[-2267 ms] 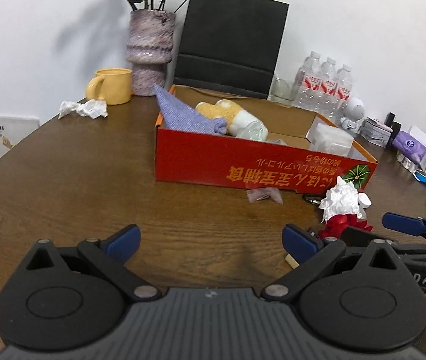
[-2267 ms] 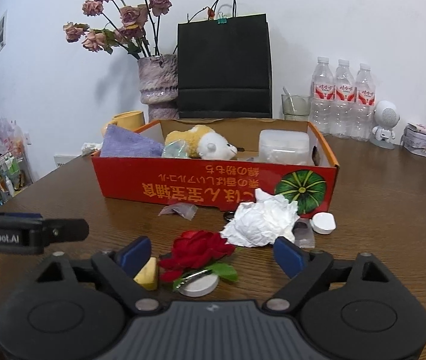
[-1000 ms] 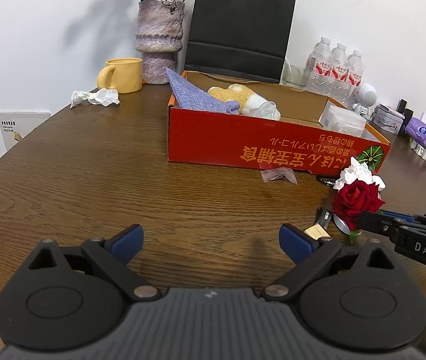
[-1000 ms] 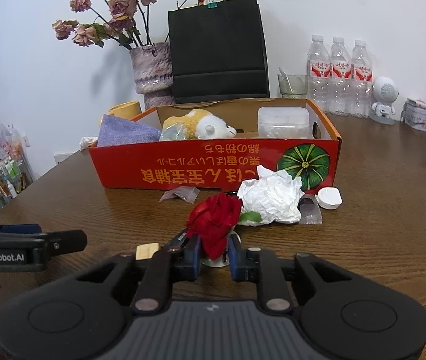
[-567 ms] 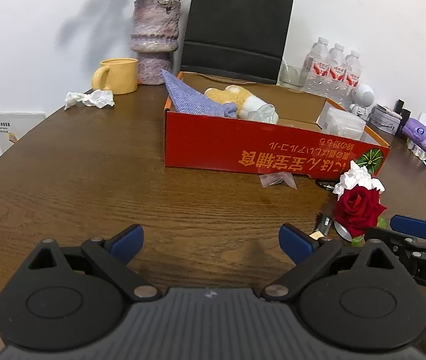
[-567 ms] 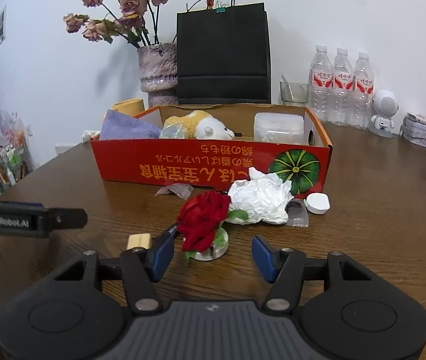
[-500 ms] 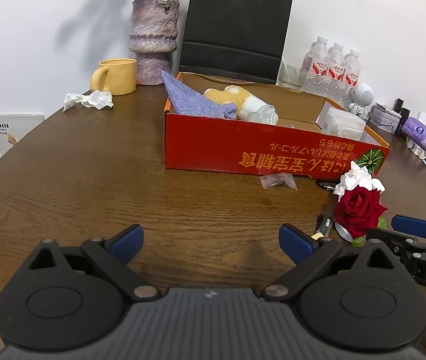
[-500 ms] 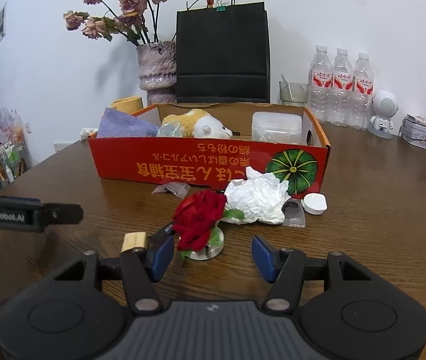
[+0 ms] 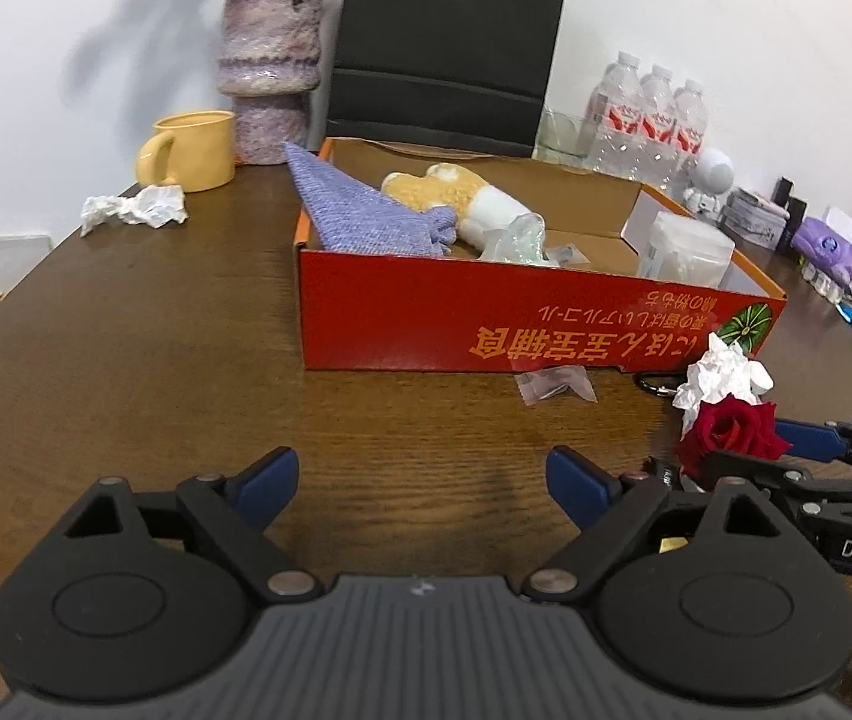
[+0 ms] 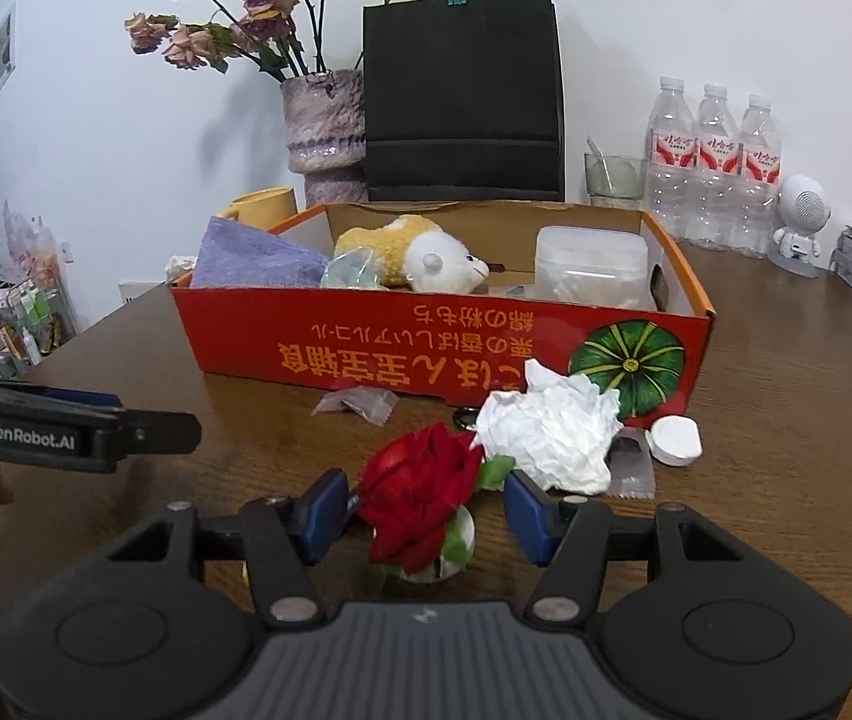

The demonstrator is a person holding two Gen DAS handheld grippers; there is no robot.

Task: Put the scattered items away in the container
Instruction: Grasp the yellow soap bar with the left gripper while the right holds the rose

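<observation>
Where hand-held gripper point(image 10: 420, 509) gapes: rose point(image 10: 420, 489).

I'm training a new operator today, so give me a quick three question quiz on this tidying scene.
1. True or false: the red rose already lies in the red box.
2. What sits directly right of the rose? A) crumpled white paper B) a yellow mug
3. The right gripper is ____ around the rose.

Key: 1 false, it stands on the table. 2 A. 3 open, pads apart from the bloom.
</observation>
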